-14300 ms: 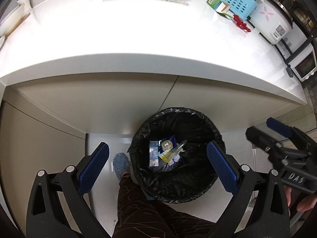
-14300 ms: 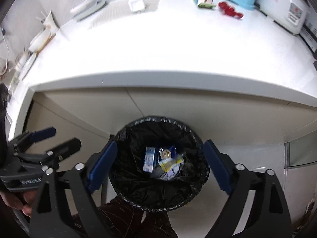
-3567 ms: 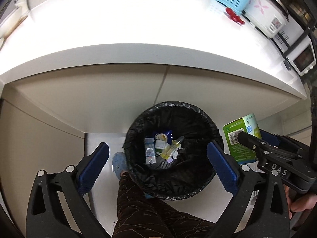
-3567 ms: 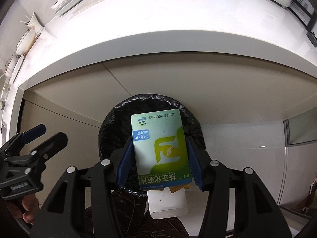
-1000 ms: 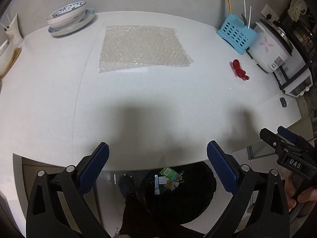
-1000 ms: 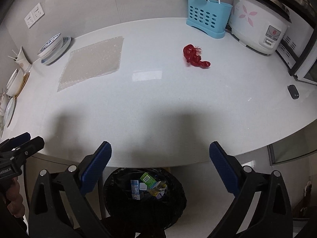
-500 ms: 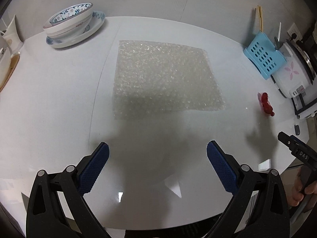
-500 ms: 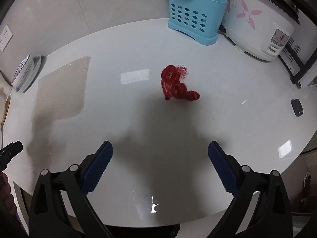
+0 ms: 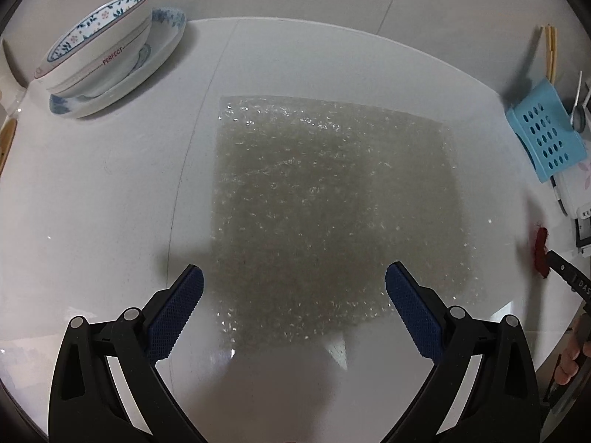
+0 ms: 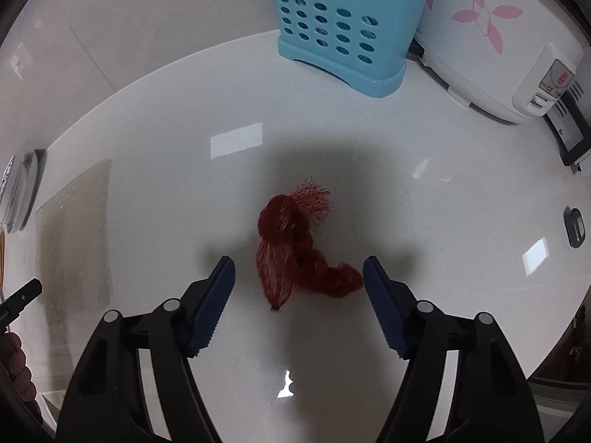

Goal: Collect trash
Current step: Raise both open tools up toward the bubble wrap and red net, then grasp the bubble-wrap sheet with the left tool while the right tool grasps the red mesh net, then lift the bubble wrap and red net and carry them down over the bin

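Observation:
A crumpled red mesh net (image 10: 295, 254) lies on the white counter (image 10: 184, 110), between the blue pads of my right gripper (image 10: 299, 273). Its jaws are closing, and the pads stand just clear of the net on both sides. A flat sheet of clear bubble wrap (image 9: 332, 214) lies on the counter in the left wrist view. My left gripper (image 9: 294, 284) hangs open over its near edge with nothing between its fingers. The red net (image 9: 541, 251) also peeks in at the far right there, beside the right gripper's tip.
A patterned bowl on a saucer (image 9: 99, 55) stands at the back left. A blue utensil caddy (image 10: 343, 26) and a white rice cooker (image 10: 491, 44) stand behind the net. A small dark object (image 10: 574, 227) lies at the right. The counter's front edge runs close below both grippers.
Both grippers have moved forward from the bin, over the counter and lower. The bubble wrap and the net now fill the views. The right jaws have narrowed around the net.

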Demonstrator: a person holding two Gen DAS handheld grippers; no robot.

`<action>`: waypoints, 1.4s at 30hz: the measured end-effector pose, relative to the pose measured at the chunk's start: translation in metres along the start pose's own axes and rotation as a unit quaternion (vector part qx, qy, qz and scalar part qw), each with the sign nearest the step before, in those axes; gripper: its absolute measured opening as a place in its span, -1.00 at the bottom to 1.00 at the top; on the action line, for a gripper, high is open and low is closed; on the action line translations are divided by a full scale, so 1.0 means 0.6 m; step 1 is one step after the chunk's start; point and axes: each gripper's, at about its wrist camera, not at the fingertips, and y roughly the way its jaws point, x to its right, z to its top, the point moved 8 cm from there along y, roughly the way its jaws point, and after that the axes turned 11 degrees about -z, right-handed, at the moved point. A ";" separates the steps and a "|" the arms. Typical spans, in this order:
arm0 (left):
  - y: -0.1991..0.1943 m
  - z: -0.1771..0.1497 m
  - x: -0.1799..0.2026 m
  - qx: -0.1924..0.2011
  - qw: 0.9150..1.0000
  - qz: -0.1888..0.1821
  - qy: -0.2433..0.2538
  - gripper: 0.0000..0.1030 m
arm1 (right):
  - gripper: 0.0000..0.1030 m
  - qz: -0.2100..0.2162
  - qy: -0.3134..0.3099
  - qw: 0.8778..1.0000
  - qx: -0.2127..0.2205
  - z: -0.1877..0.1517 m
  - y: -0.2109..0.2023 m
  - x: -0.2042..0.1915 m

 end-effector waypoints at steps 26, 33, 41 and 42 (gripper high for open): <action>0.043 0.012 0.039 -0.054 0.998 0.015 0.024 -0.77 | -0.71 -0.005 -0.024 1.000 -0.001 0.006 0.046 -0.021; 0.011 -0.004 0.037 -0.028 0.999 0.004 0.025 -0.78 | -0.71 0.009 -0.035 0.998 0.051 0.019 -0.015 -0.035; -0.042 0.005 0.045 -0.003 0.999 -0.011 0.034 -0.78 | -0.71 0.025 -0.031 0.997 0.064 0.009 -0.054 -0.041; -0.053 0.005 0.045 0.001 0.999 -0.013 0.035 -0.78 | -0.71 0.027 -0.031 0.997 0.066 0.009 -0.058 -0.043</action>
